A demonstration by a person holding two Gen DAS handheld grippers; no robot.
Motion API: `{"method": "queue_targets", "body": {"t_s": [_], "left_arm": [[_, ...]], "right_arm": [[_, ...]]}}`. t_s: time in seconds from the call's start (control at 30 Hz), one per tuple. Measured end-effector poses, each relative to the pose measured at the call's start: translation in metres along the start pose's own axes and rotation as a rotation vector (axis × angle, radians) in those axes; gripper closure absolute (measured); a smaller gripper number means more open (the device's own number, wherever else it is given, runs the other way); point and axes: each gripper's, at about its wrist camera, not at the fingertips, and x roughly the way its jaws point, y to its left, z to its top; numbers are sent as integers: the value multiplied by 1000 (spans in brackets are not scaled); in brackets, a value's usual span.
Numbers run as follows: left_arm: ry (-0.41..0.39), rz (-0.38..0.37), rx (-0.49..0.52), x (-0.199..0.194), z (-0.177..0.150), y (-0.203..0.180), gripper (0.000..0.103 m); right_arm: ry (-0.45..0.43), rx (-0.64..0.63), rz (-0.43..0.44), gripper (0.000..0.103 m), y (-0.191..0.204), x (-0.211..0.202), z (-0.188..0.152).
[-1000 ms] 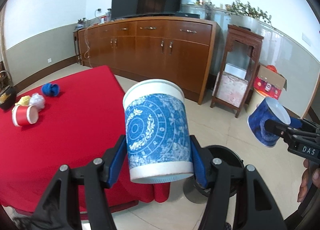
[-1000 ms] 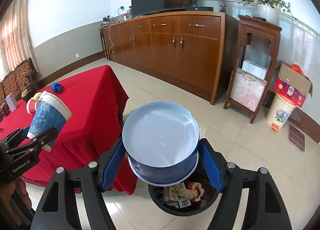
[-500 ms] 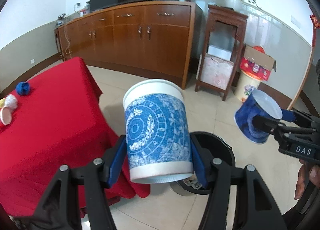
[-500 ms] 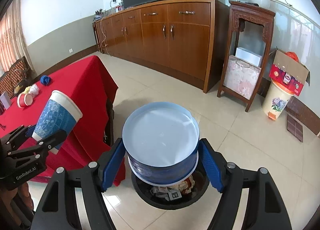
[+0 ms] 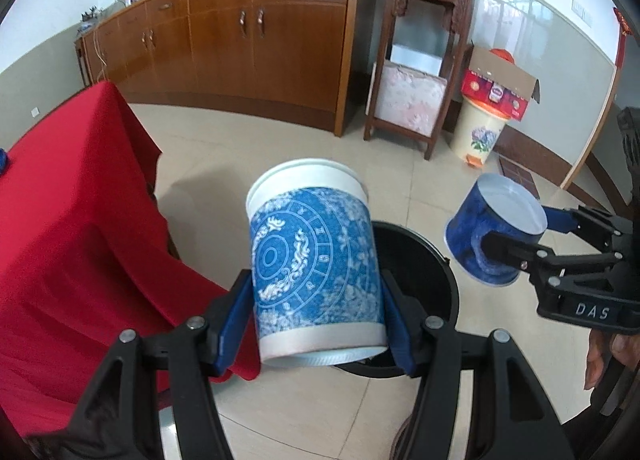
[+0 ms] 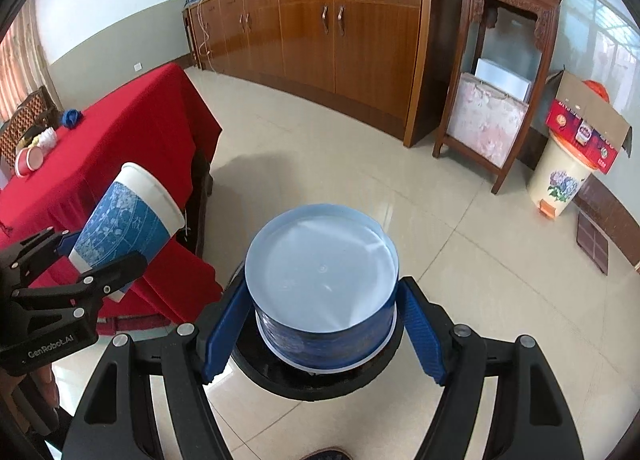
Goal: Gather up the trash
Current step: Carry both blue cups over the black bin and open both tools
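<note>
My left gripper (image 5: 316, 300) is shut on a blue-and-white patterned paper cup (image 5: 312, 260), its white rim pointing away from me. In the right wrist view that cup (image 6: 128, 219) and the left gripper (image 6: 100, 256) sit at the left, tilted over the table's corner. My right gripper (image 6: 322, 300) is shut on a dark blue paper cup (image 6: 320, 276) whose flat pale end faces forward. The left wrist view shows the same dark blue cup (image 5: 496, 232) at the right in the right gripper (image 5: 520, 236). A black trash bin (image 5: 420, 260) stands on the floor below both cups, its rim (image 6: 304, 384) partly hidden behind them.
A table with a red cloth (image 6: 120, 131) stands at the left, holding a red cup (image 6: 28, 159) and a blue clump (image 6: 71, 115). A long wooden sideboard (image 5: 260, 39) and a carved stand (image 5: 424, 59) line the far wall. A cream pedal bin (image 6: 560, 175) carries a cardboard box.
Both grippers have sunk and swung toward the black bin, each keeping its cup. The bin looks larger and closer under the cups, and the red table has slid to the left.
</note>
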Motion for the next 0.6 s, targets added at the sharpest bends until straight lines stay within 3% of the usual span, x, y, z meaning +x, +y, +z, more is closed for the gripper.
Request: {"method": "queue_targets", "body": {"t_s": [0.33,0.6], "left_arm": [[84,-55,4,33,-2,-15,41],[169,-96,21,70,-14,-20,41]], "right_arm": [[60,-36,26,27,-14,29,-19],[131,-144,104,27,-14,71,-35]]}}
